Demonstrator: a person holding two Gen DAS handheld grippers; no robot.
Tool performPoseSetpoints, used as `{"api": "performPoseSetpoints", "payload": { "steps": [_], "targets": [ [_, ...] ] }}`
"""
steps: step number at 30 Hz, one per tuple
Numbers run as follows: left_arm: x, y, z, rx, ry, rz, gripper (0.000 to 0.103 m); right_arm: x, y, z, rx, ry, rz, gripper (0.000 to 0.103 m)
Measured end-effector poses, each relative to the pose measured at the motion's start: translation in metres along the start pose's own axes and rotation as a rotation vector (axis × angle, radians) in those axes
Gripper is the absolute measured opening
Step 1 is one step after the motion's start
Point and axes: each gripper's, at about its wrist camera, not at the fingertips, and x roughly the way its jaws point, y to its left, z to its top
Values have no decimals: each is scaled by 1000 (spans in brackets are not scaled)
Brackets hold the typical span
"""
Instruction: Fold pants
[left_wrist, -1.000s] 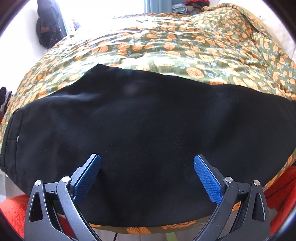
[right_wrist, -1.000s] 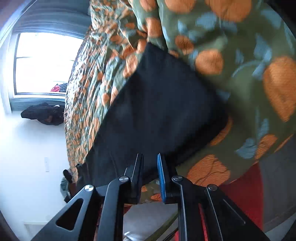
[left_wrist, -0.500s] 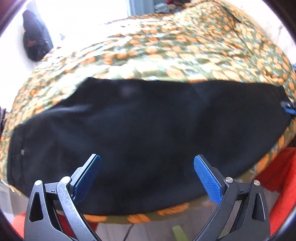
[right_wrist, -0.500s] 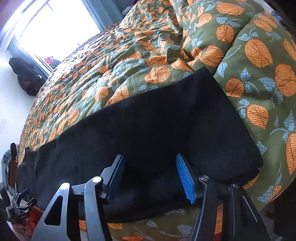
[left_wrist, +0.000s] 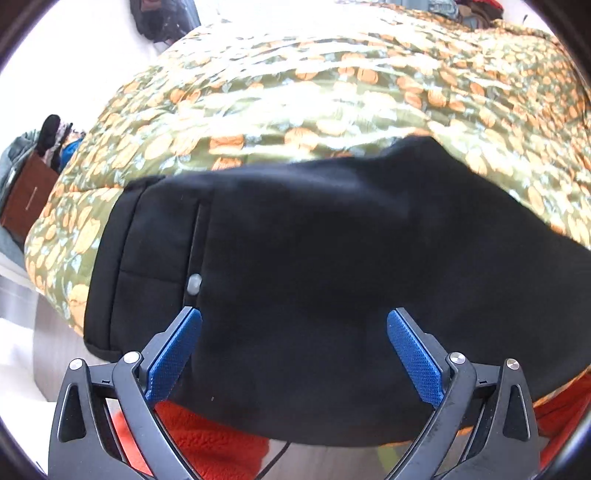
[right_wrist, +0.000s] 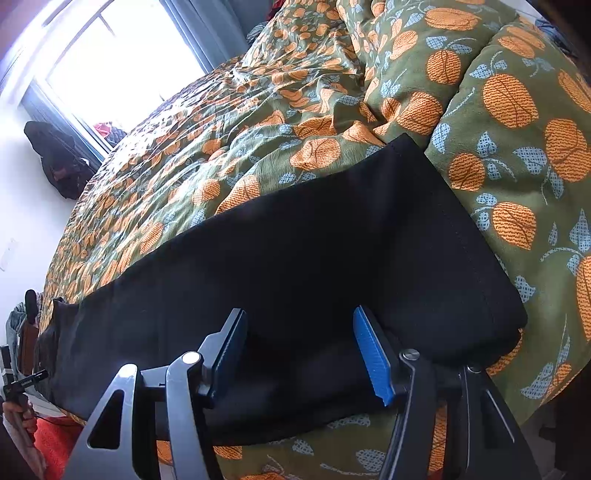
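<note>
Black pants (left_wrist: 332, 258) lie flat, legs stacked, along the bed's edge.

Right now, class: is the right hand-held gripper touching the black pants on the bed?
Cannot tell. In the right wrist view the right hand-held gripper, jaws opening, nothing between them, hangs over the black pants; no gap or contact shows plainly.

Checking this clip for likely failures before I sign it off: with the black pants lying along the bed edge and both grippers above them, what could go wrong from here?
1. The pants lie at the near edge of the quilt; a careless pull might drag them off.
2. The right gripper has its jaws opening over a raised fold near the hem; closing there may catch only one layer.
3. The left gripper, jaws wide, hovers by the button; a deep pinch could take quilt too.
</note>
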Motion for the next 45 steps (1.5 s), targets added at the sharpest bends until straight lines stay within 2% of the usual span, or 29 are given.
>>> {"api": "performPoseSetpoints", "payload": {
  "steps": [2,4,5,7,8,10,13,14,18,20,22,25,27,30,35,37,40,45],
  "targets": [
    [13,-15,22,52,-41,30,102,4,7,2,-10,5,0,68],
    [50,-24,34,99,-7,212,102,5,9,3,-21,8,8,73],
    [68,-22,36,77,24,227,103,6,10,4,-26,8,17,78],
    [71,-18,38,-11,16,212,103,5,11,6,-23,10,54,86],
    [64,-19,38,-35,6,206,101,1,9,9,-11,11,70,86],
    [48,-28,32,-34,-25,109,101,-17,0,17,63,6,127,86],
    [17,-56,10,44,-106,65,101,-57,-25,15,214,-100,300,86],
    [8,-67,2,75,-128,45,101,-68,-35,11,250,-130,327,86],
    [-18,-109,-23,166,-160,-56,101,-84,-82,-7,462,-164,359,86],
    [-23,-131,-29,214,-158,-89,101,-81,-97,-15,548,-153,397,81],
    [-24,-154,-33,267,-152,-102,101,-76,-104,-19,577,-130,394,76],
    [-32,-183,-46,342,-158,-110,101,-70,-102,-19,556,-108,371,74],
    [-36,-195,-54,384,-166,-114,101,-65,-102,-17,558,-94,355,73],
    [-42,-205,-64,420,-173,-105,101,-59,-106,-14,585,-92,378,73],
    [-44,-198,-67,394,-163,-110,101,-69,-97,-13,561,-50,363,70],
    [-41,-196,-66,372,-152,-116,101,-70,-94,-11,558,-53,385,70],
    [-37,-196,-65,354,-135,-114,101,-56,-98,-5,577,-35,347,70],
    [-41,-195,-70,372,-152,-106,101,-35,-105,2,610,-32,322,61]
  ]
}}
